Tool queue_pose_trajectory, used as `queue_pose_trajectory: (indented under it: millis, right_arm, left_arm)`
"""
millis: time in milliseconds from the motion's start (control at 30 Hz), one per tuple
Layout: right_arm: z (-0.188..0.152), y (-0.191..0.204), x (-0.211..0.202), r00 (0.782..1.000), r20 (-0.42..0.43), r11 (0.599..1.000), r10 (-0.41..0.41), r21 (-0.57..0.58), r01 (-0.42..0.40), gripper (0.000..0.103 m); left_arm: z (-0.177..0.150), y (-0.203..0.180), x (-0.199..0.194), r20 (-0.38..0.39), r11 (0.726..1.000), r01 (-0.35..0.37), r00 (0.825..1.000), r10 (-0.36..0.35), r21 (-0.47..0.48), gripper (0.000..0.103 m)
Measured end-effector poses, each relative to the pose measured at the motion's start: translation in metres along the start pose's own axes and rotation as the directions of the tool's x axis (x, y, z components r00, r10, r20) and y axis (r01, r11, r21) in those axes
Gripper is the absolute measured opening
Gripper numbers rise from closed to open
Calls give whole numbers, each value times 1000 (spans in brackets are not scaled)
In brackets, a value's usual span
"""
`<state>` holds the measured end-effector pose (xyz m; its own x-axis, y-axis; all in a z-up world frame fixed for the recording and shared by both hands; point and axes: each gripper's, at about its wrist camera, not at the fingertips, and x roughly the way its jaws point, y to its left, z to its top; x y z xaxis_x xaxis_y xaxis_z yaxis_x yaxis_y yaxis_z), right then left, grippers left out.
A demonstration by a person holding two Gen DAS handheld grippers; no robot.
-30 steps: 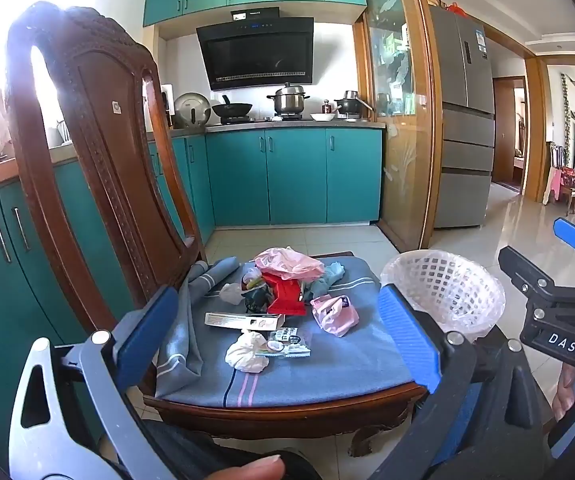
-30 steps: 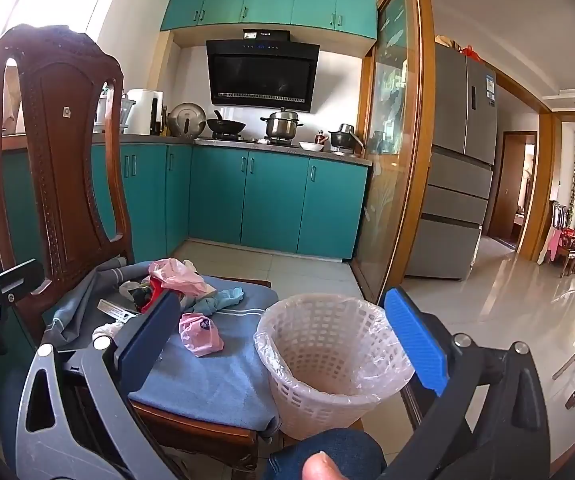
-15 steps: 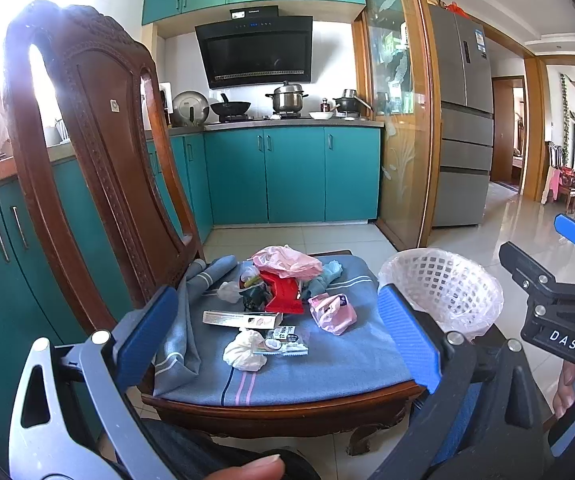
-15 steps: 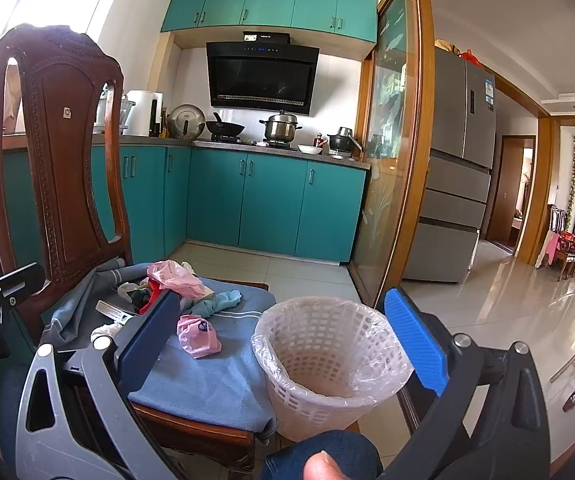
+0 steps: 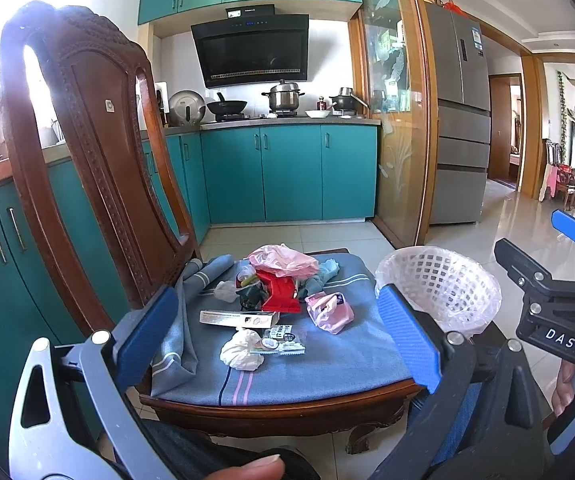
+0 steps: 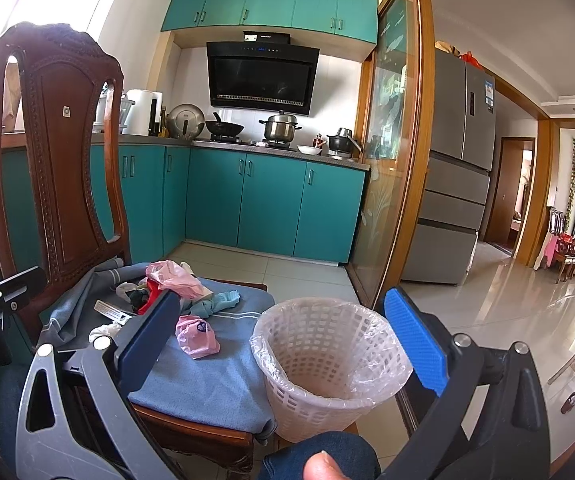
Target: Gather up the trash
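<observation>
Trash (image 5: pixel 275 304) lies heaped mid-cushion on the chair (image 5: pixel 87 152), with the lined basket (image 6: pixel 327 364) just beside the seat edge for short drops; left gripper (image 5: pixel 275 336) and right gripper (image 6: pixel 283 340) hover with jaws wide apart, holding nothing, so no piece is collected yet

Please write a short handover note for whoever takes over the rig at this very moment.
Left claw: open, empty, facing the chair seat.
Right claw: open, empty, facing the bin.
Trash is piled on the blue cushion: white wad, long flat box, pink packet, red wrapper, pink bag, small sachets.
The lined white basket stands on the floor beside the chair, seemingly empty.
Done: nothing collected. Left: everything.
</observation>
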<state>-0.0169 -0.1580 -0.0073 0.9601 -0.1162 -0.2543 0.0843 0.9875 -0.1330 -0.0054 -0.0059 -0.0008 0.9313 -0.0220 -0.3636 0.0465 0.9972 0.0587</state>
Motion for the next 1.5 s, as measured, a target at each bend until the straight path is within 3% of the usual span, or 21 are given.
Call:
queue_pose_trajectory:
  millis: [1500]
  right_arm:
    - [-6,2,6,1000,-10,1000,-3,-10,3,100]
  left_arm:
    - [-5,-5,9,-31,1000,4,999,-4,6,100]
